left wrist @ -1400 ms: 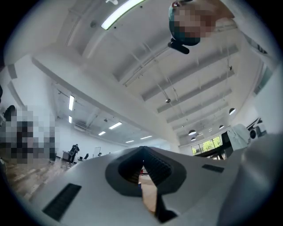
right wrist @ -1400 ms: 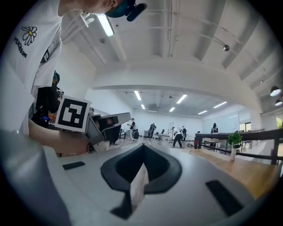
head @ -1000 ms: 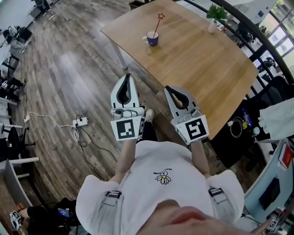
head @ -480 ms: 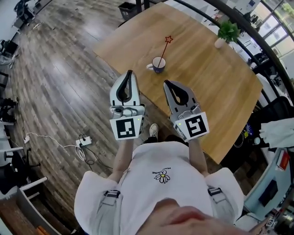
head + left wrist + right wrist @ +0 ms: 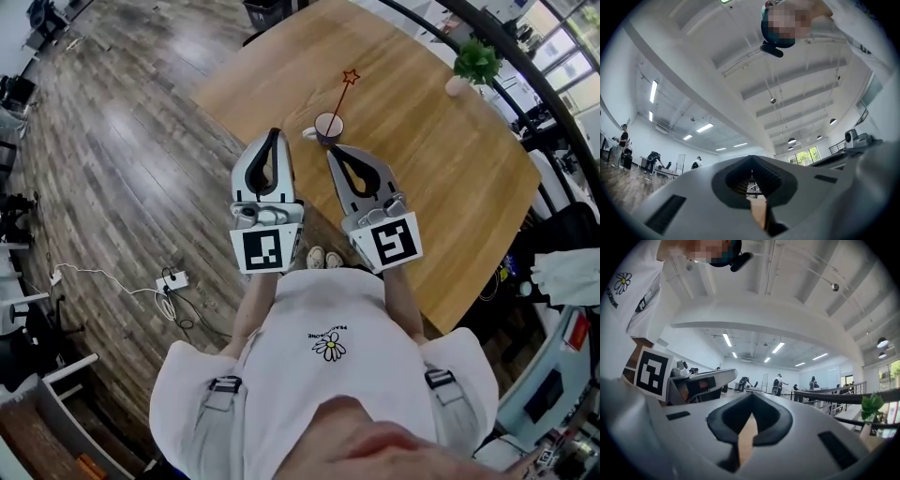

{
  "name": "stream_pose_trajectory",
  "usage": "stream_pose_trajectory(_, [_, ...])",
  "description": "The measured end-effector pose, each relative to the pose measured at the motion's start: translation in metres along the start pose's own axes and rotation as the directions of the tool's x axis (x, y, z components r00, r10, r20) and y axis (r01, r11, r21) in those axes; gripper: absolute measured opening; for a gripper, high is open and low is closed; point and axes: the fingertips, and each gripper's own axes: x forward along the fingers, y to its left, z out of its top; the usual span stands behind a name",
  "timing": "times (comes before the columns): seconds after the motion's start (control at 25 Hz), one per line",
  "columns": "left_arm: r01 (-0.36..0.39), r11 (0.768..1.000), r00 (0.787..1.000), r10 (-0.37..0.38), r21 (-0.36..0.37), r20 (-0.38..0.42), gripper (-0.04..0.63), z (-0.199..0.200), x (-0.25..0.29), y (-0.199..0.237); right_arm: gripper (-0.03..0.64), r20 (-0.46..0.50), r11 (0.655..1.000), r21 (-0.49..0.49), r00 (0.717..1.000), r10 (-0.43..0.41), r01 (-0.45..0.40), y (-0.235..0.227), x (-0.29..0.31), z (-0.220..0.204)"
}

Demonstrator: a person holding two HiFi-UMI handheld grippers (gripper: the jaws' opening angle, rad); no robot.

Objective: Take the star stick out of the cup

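In the head view a purple cup [image 5: 328, 126] with a white inside stands on the wooden table [image 5: 441, 187], close to its near edge. The thin star stick [image 5: 339, 98] leans out of the cup, its red star [image 5: 351, 77] pointing up and away. My left gripper [image 5: 272, 135] is shut and empty, its tip left of the cup near the table edge. My right gripper [image 5: 332, 150] is also shut and empty, its tip just short of the cup. Both gripper views point level across the room and show closed jaws, left [image 5: 752, 158] and right [image 5: 751, 397], but neither cup nor stick.
A potted plant [image 5: 473, 66] stands at the table's far right corner and shows again [image 5: 872, 405] in the right gripper view. On the wooden floor to the left lie a power strip [image 5: 172, 279] and its cable. A dark railing [image 5: 553, 122] runs behind the table.
The person has stepped closer to the table. Both grippers have moved forward and now reach the table's near edge by the cup. Both stay shut.
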Motion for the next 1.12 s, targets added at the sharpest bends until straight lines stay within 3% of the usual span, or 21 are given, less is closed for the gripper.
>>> stream_pose_trajectory(0.16, [0.002,1.0,1.0,-0.002,-0.002,-0.004,0.017,-0.004,0.008,0.002,0.006,-0.024,0.999,0.033,1.0,-0.004,0.004,-0.015,0.009,-0.012])
stream_pose_trajectory(0.36, [-0.025,0.999,0.998,0.024,-0.021,-0.058,0.015,-0.025,0.01,0.014,0.006,-0.135,0.957,0.291,0.99,0.032,0.009,-0.063,0.037,-0.062])
stream_pose_trajectory(0.4, [-0.029,1.0,0.997,0.028,-0.013,-0.071,0.016,-0.029,0.01,0.019,0.037,-0.173,0.951,0.309,0.984,0.046,0.01,-0.073,0.047,-0.079])
stream_pose_trajectory(0.44, [-0.032,0.999,0.996,0.032,-0.005,-0.079,0.015,-0.032,0.01,0.022,0.133,-0.209,0.945,0.327,0.976,0.066,0.007,-0.081,0.056,-0.095])
stream_pose_trajectory(0.56, [-0.046,0.999,0.994,0.047,0.009,-0.099,0.016,-0.041,0.009,0.025,0.16,-0.279,0.909,0.412,0.958,0.07,0.054,-0.11,0.069,-0.14])
stream_pose_trajectory(0.72, [-0.039,0.998,0.988,0.045,0.047,-0.146,0.017,-0.055,0.007,0.026,0.172,-0.342,0.834,0.519,0.94,0.001,0.188,-0.15,0.086,-0.192])
stream_pose_trajectory(0.84, [-0.051,0.997,0.982,0.06,0.05,-0.18,0.017,-0.061,0.003,0.029,0.178,-0.383,0.791,0.57,0.924,0.015,0.223,-0.158,0.097,-0.225])
stream_pose_trajectory(1.0, [-0.072,0.996,0.977,0.08,0.045,-0.199,0.017,-0.067,0.005,0.033,0.174,-0.418,0.758,0.599,0.908,0.022,0.257,-0.164,0.104,-0.253])
stream_pose_trajectory(1.12, [-0.08,0.996,0.974,0.088,0.043,-0.21,0.017,-0.072,0.005,0.033,0.126,-0.441,0.751,0.601,0.897,0.026,0.273,-0.165,0.106,-0.265])
